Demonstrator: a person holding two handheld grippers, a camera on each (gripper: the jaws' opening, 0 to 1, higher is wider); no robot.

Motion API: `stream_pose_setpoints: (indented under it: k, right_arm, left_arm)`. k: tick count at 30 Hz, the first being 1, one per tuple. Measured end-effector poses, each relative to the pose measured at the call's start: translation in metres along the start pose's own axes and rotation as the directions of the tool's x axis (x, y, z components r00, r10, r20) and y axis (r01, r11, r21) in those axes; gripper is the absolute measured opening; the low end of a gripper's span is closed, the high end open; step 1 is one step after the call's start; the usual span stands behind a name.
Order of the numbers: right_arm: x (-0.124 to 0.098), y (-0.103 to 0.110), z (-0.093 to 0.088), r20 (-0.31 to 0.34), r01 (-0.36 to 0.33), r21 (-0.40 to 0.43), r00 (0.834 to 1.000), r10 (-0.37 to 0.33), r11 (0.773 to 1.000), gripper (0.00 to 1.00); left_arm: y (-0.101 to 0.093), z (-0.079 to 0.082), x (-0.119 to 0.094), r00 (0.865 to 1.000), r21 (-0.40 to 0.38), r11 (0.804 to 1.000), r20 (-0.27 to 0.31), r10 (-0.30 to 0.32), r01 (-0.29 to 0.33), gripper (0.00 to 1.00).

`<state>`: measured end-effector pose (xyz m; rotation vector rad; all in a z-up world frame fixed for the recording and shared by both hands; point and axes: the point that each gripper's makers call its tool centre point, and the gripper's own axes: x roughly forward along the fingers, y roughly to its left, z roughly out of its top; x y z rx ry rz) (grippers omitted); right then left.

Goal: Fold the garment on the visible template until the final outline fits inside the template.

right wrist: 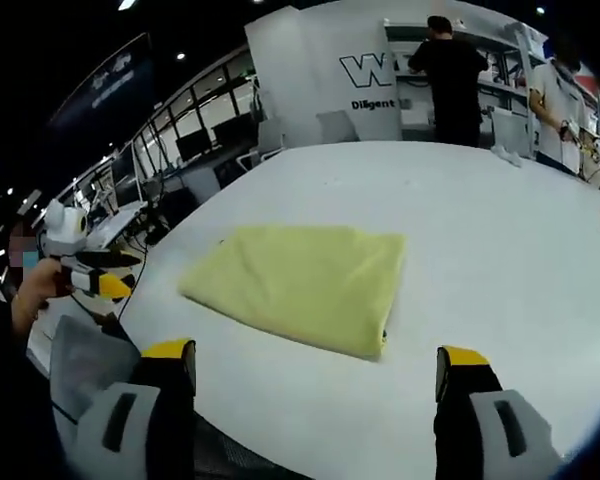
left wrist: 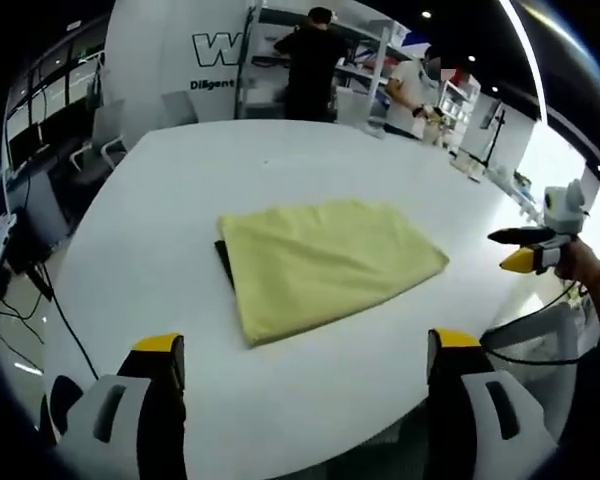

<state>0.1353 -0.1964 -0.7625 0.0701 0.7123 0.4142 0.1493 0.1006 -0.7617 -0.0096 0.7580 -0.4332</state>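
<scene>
Nearest in the left gripper view, the left gripper (left wrist: pixel 305 365) hangs over the near edge of the white table (left wrist: pixel 160 210) with its two yellow-tipped jaws spread wide apart and nothing between them; in the right gripper view the right gripper (right wrist: pixel 315 375) is held the same way, jaws well apart and empty. Just beyond the jaws, and clear of both, the yellow garment (left wrist: pixel 325 260) lies folded flat as a rough rectangle near the middle of the table, its long axis running left to right across the left gripper view and tilted a little. A thin dark strip, probably the template (left wrist: pixel 223 262), peeps out along the garment's left edge, and a dark speck shows at a near corner in the right gripper view, so the cloth seems to cover nearly all of it; whether the outline truly lies inside cannot be told. Neither gripper looks clearly nearer: each sits back at its own side, the garment dead ahead between the jaws. Any trimming fold would likely start at an overhanging edge. Farther off, two people (left wrist: pixel 310 65) stand at shelves (left wrist: pixel 365 45) beyond the table.
</scene>
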Motion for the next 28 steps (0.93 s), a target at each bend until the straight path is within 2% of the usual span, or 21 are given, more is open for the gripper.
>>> stream_pose_setpoints:
  k: [5,28]
  right_arm:
    - [-0.0025,-0.0021,-0.0039,-0.008,0.014,-0.005,1.000,-0.014,1.000,0.99]
    - [-0.0059,-0.0020,-0.0049,-0.006,0.022,-0.025,1.000,-0.022,0.999,0.99]
  left_arm:
    - [-0.0019,0.0048,-0.0036,0.999,-0.012,1.000,0.034,0.007,-0.007,0.99]
    - [-0.0067,-0.0017,-0.0051,1.000,0.009,1.000,0.012,0.020,-0.020,0.99]
